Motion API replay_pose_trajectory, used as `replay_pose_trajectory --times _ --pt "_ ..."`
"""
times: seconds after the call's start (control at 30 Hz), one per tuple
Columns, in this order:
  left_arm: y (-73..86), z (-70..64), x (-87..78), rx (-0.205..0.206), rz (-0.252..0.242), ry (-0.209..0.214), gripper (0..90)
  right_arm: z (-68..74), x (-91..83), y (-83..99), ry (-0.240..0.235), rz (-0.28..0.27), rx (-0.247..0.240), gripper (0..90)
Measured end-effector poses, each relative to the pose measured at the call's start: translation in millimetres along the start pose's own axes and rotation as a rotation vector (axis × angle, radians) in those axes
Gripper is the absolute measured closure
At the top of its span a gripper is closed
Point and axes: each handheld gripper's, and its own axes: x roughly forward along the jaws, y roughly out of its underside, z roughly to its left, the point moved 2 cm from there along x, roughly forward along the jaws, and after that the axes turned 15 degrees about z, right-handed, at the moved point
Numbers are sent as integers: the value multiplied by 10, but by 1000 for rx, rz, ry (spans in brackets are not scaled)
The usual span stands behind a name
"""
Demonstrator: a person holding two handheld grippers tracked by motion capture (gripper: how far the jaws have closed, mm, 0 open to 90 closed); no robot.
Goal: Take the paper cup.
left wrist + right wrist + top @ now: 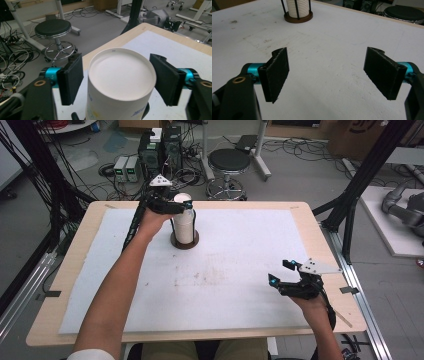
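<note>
Left gripper (186, 208) sits up at the eleven o'clock part of the white mat (250, 250), its jaws spread to either side of the top paper cup (183, 200) in a stack. From the left gripper view, the pads (71, 78) flank the upturned cup bottom (121, 75) with a sliver of daylight on each side, so I'd say it is lined up for a squeeze and not yet pinching. The stack of cups (183, 222) stands upright in a round brown holder (184, 241) with thin black posts, which looks meant to keep the column from toppling while one cup is pulled off.

Right gripper (281, 272) waits at about four o'clock on the mat, well apart from the stack, jaws wide and holding nothing; I'd guess it is parked out of the way until a cup is free.

Seen from the right gripper view, the ribbed rims of the stack (297, 7) and the holder's base (298, 17) show plainly at twelve o'clock, detail the high view blurs. Up high, you get the whole layout and both forearms.
</note>
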Motion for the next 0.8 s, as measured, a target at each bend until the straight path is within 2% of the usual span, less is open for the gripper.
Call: replay_pose_trajectory --times 0.03,0.2,0.4,0.43,0.47,0.53,0.57,0.6,0.73,0.77,0.8 --pt "-1 -2 -3 -1 0 -5 352 -1 -1 0 1 -2 -1 207" --pt "-2 11 -15 -2 0 -7 358 8 -4 -3 -1 -1 1 207" --pt "-33 21 -87 -14 -38 -8 362 15 4 -6 -2 2 1 207" --pt "-48 23 -131 -23 -61 -6 364 15 4 -7 -2 1 -2 207" --pt "-48 23 -131 -23 -61 -6 364 15 4 -7 -2 1 -2 207" --pt "-71 23 -206 -43 -92 -10 366 22 1 -11 -4 -1 0 207" --pt "-71 23 -206 -43 -92 -10 367 23 2 -12 -3 -1 1 207" --pt "-83 27 -266 -46 -112 -9 368 24 2 -13 -1 -1 -1 207" --pt "-125 17 -406 -63 -176 8 370 27 4 -15 -2 0 -5 207" --pt "-125 17 -406 -63 -176 8 371 28 5 -16 -1 -2 -6 207" --pt "-149 13 -485 -66 -193 15 371 29 6 -16 -1 -1 -5 207"
